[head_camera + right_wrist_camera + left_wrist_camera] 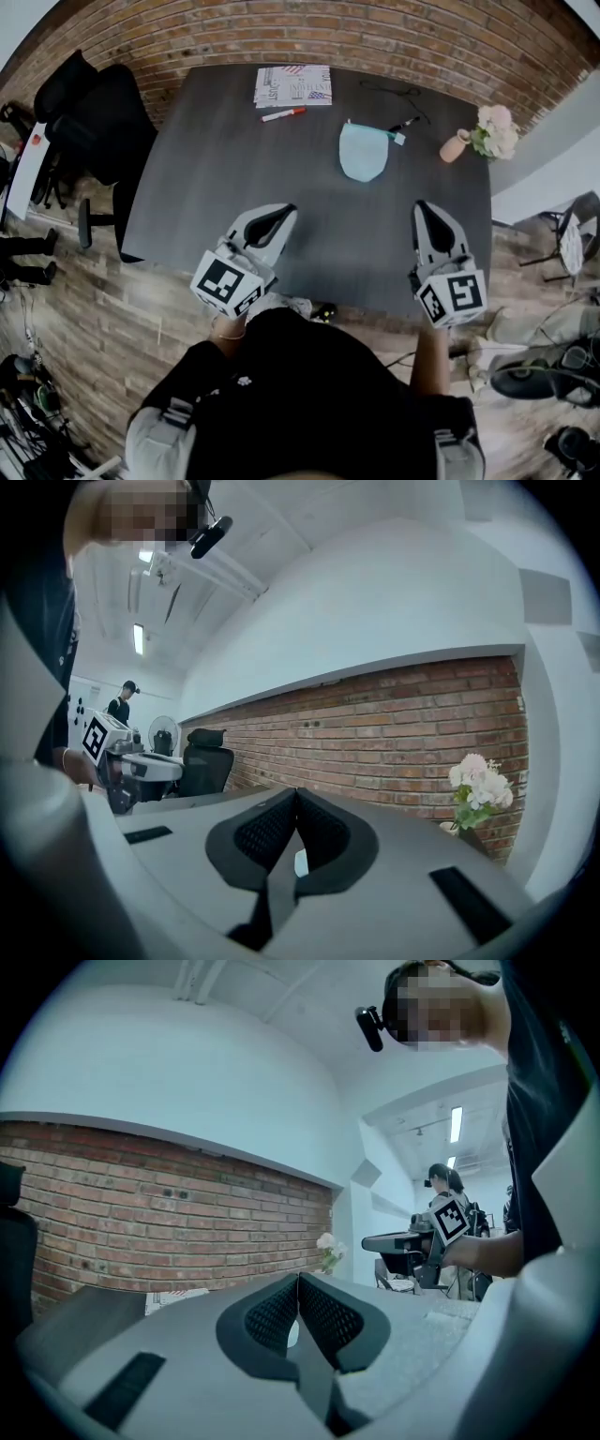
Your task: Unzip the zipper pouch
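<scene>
The zipper pouch [364, 152] lay flat on the dark table [206, 187], right of centre and closer to the far edge than the near one. Its straight top side faced the far edge, and a small tab at its far right corner was probably the zip pull. Both tools hung over the near edge, well short of the pouch. The left gripper [281, 212] had its jaws pressed together on nothing, as its own view confirmed [298, 1279]. The right gripper [424, 210] was likewise closed and empty [296, 792]. They sat on either side of the pouch's line, which looked like a stance for one to pin the fabric while the other took the pull. Bare tabletop lay between tools and pouch, so the way in appeared clear. Clutter stood only beyond and beside it: a black pen [405, 123] just by the pull corner, a red marker [283, 114] and a booklet [292, 85] toward the far edge, and a small vase of flowers [489, 133] at the far right corner. The pen seemed the likeliest thing to be knocked.
</scene>
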Action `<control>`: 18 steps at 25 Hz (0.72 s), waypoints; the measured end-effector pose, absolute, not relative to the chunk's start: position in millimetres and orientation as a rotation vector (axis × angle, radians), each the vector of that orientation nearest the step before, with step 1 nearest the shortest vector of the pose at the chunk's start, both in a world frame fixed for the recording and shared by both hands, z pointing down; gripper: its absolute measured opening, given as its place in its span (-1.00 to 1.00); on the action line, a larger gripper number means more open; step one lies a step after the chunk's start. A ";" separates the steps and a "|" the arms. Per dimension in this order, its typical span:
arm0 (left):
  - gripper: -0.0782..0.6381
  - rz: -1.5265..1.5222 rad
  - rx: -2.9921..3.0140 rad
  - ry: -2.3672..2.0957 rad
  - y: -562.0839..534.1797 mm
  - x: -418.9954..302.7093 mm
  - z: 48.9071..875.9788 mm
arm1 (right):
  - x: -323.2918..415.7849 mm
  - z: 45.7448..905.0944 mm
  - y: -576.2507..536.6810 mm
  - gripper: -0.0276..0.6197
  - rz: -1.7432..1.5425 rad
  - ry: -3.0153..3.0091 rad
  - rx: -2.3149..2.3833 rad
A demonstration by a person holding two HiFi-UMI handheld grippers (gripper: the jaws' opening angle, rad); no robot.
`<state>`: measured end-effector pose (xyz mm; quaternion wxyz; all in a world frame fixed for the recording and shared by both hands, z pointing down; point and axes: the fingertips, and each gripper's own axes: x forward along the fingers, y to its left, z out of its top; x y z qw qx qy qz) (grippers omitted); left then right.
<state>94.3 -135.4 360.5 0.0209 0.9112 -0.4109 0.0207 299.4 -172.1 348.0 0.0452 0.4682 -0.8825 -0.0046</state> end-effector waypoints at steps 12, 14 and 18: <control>-0.76 0.009 2.836 -1.240 -226.5 102.3 370.5 | 302.7 397.3 -263.1 -0.91 0.117 -2.575 1.443; -0.76 0.017 2.834 -1.230 -240.7 101.8 376.4 | 301.9 408.1 -278.5 -0.91 0.148 -2.557 1.450; -0.76 0.028 2.813 -1.211 -266.8 101.8 389.0 | 300.1 432.2 -308.2 -0.91 0.216 -2.513 1.456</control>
